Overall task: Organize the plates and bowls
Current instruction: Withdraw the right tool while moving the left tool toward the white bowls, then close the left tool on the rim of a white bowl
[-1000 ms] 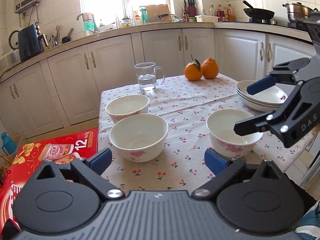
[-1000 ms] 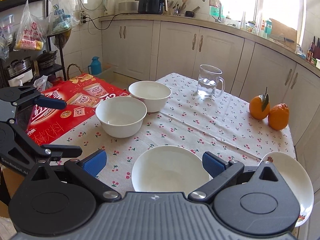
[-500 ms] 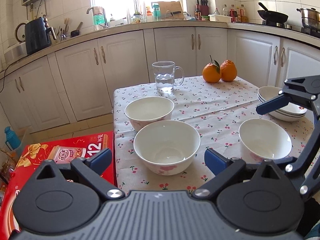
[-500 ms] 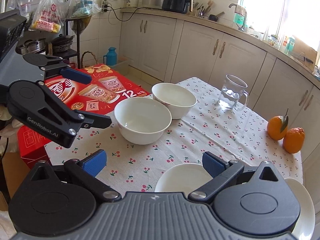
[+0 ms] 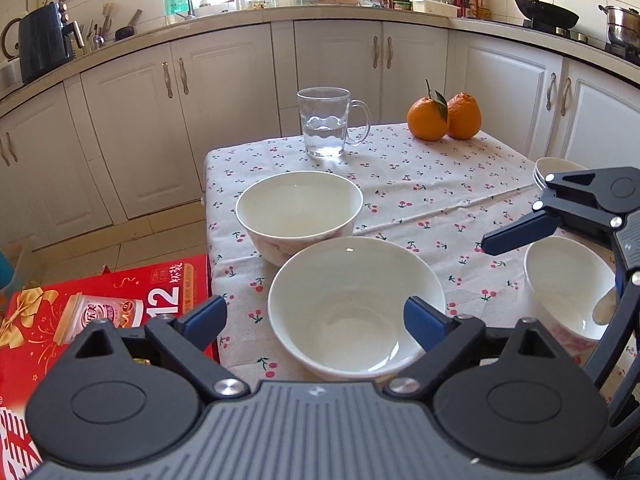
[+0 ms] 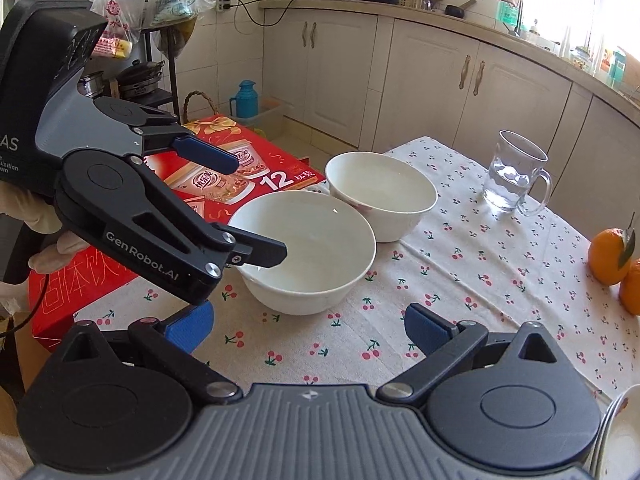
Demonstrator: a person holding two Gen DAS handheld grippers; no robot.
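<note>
Three white bowls sit on the cherry-print tablecloth (image 5: 440,184). My left gripper (image 5: 316,314) is open around the near rim of the nearest bowl (image 5: 356,304); in the right wrist view that gripper (image 6: 248,208) has one finger inside the same bowl (image 6: 316,248). A second bowl (image 5: 298,210) stands just behind it and also shows in the right wrist view (image 6: 380,192). A third bowl (image 5: 568,284) is at the right. My right gripper (image 6: 308,328) is open and empty above the cloth; it also shows in the left wrist view (image 5: 552,264). Stacked plates (image 5: 554,170) sit at the far right.
A glass mug of water (image 5: 326,122) and two oranges (image 5: 444,118) stand at the table's far side. A red gift box (image 5: 96,312) lies on the floor left of the table. Kitchen cabinets (image 5: 224,92) run behind.
My left gripper has moved forward and right, so the nearest bowl now lies between its fingers. My right gripper has swung left and the third bowl has left its view.
</note>
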